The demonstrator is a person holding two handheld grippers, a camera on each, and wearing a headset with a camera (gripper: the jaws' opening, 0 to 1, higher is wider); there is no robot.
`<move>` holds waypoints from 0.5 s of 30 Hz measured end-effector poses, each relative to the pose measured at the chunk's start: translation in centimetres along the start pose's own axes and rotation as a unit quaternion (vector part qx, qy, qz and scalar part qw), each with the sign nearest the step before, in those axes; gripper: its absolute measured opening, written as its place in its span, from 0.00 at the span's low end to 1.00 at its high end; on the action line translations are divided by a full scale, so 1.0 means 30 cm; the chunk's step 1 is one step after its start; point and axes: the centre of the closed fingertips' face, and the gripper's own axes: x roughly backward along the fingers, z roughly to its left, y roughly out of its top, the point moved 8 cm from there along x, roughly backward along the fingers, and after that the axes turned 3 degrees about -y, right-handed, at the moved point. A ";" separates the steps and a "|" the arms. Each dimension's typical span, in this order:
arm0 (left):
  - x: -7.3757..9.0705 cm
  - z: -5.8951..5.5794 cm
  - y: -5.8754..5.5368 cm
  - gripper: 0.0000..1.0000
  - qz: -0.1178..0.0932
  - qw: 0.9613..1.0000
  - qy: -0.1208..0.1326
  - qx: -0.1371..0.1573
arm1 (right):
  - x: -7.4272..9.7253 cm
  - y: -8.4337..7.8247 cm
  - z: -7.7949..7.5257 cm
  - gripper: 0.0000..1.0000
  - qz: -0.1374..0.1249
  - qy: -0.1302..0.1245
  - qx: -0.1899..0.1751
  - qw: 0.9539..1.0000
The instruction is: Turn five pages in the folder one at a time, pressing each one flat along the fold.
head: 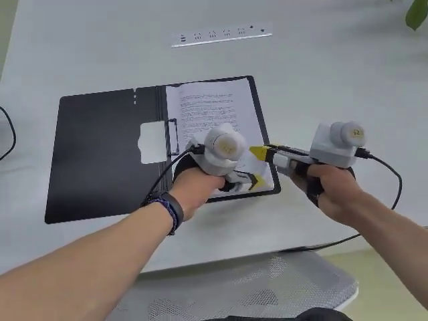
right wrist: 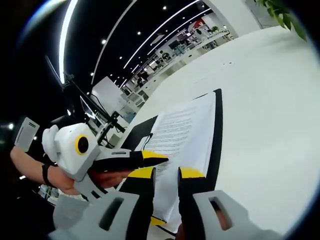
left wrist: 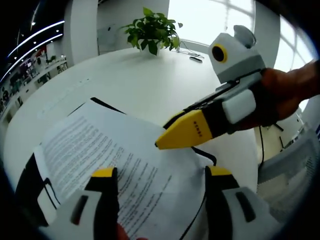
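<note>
**A:** Head view first: where does the folder (head: 100, 160) lie?

**B:** Open flat on the tabletop (head: 321, 67). The black cover is its left half and the printed page (head: 214, 107) its right half. The fold (head: 162, 127) runs away from the person, and so does the page's long axis.

**A:** And the claws?

**B:** The left claw (left wrist: 161, 175) is over the folder's near right corner, jaws wide, with the page beneath them and nothing gripped. The right claw (right wrist: 166, 173) reaches in from past the folder's right edge, pointing toward the fold. Its jaws are drawn narrow, and I can see nothing in the slim gap.

**A:** Which is nearer the page's free edge?

**B:** The right one, I'd judge; its tip sits just inside that edge. The lift should start there and carry across toward the fold, at right angles to the page's long axis.

**A:** Any page turned?

**B:** None that I can see on the cover side. The sheet lies flat.
</note>
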 end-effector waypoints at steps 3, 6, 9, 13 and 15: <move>0.015 0.000 0.005 0.72 -0.005 1.000 0.001 0.008 | 0.002 -0.004 0.002 0.11 0.001 0.002 -0.005 1.000; 0.040 -0.002 0.024 0.72 -0.023 0.999 0.005 0.023 | 0.007 -0.001 0.007 0.06 -0.003 0.004 -0.006 1.000; 0.059 -0.006 0.033 0.72 -0.030 0.999 0.008 0.027 | 0.009 0.001 0.031 0.03 -0.006 0.008 -0.014 1.000; 0.084 -0.007 0.033 0.72 -0.039 0.999 0.013 0.029 | 0.007 0.002 0.069 0.00 -0.007 0.013 -0.029 0.999; 0.103 -0.008 0.033 0.73 -0.046 0.998 0.016 0.033 | 0.007 0.007 0.090 0.00 -0.011 0.014 -0.031 0.999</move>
